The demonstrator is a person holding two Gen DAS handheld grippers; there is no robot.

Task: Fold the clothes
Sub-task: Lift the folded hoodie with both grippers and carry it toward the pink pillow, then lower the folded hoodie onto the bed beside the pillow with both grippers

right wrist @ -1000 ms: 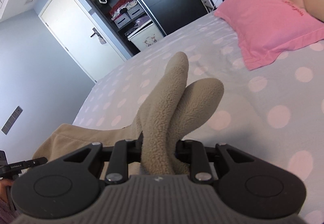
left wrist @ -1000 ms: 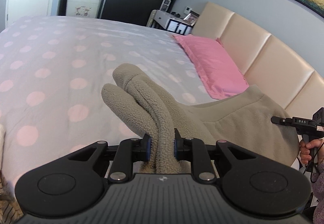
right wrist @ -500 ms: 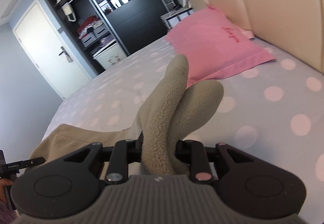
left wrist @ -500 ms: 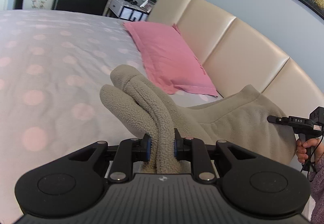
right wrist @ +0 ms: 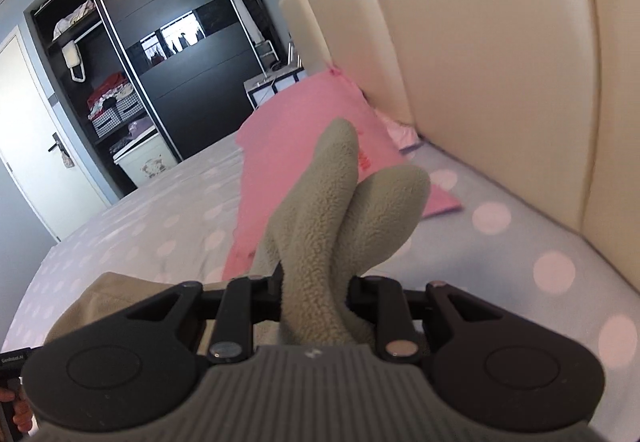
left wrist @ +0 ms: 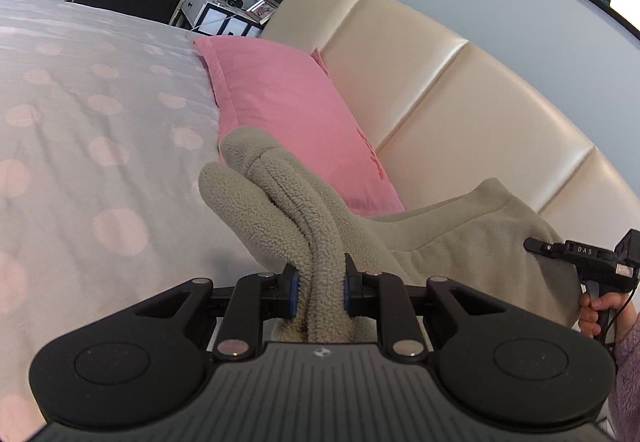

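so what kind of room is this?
A bedroom, clearly: a bed with polka-dot bedding, a pink pillow against a padded headboard, and an open wardrobe with stacked clothes.

Two wrist fisheyes, low over the bed (left wrist: 100, 146)
Each looks forward along its own gripper, close behind it. Left faces pillow (left wrist: 288, 110) and headboard (left wrist: 440, 90); right faces the same, plus wardrobe (right wrist: 180, 42).

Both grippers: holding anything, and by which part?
Yes. Left gripper and right gripper are each shut on a bunched fold of the beige fleece garment, which spans between them. Which part of the garment cannot be told.
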